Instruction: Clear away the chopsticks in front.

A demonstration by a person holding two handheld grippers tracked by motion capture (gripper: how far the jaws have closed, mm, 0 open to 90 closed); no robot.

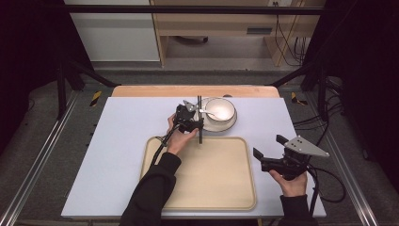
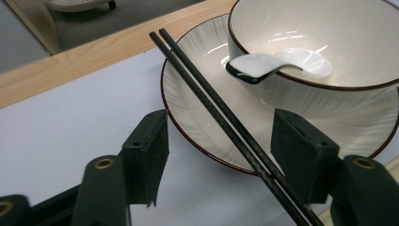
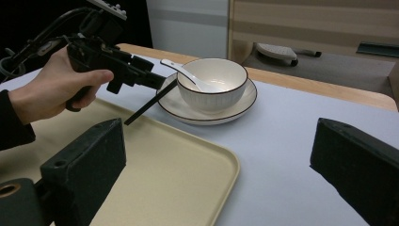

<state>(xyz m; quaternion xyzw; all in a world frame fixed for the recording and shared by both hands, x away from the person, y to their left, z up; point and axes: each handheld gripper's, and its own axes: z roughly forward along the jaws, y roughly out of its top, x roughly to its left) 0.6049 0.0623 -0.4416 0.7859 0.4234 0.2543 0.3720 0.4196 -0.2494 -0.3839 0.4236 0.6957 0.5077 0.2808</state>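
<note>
While my left gripper (image 1: 191,123) hovers just at the near-left edge of the plate (image 2: 197,89), its jaws stand apart with the pair of black chopsticks (image 2: 221,115) running between them; the sticks lie against the right-hand jaw in the left gripper view and the other jaw is clear of them, so nothing is clamped. The chopsticks lie side by side across the plate's rim, one end pointing toward the far wooden table edge (image 2: 84,59), the other reaching back over the far rim of the tray (image 1: 235,188). On the plate sits the white bowl (image 1: 220,109) with a dark rim (a white spoon (image 2: 259,66) rests in it, its handle hanging over the near side). My right gripper (image 1: 267,147) is held well apart from all this, above the lavender table mat (image 1: 117,136) just right of the tray, jaws spread wide and holding nothing.
</note>
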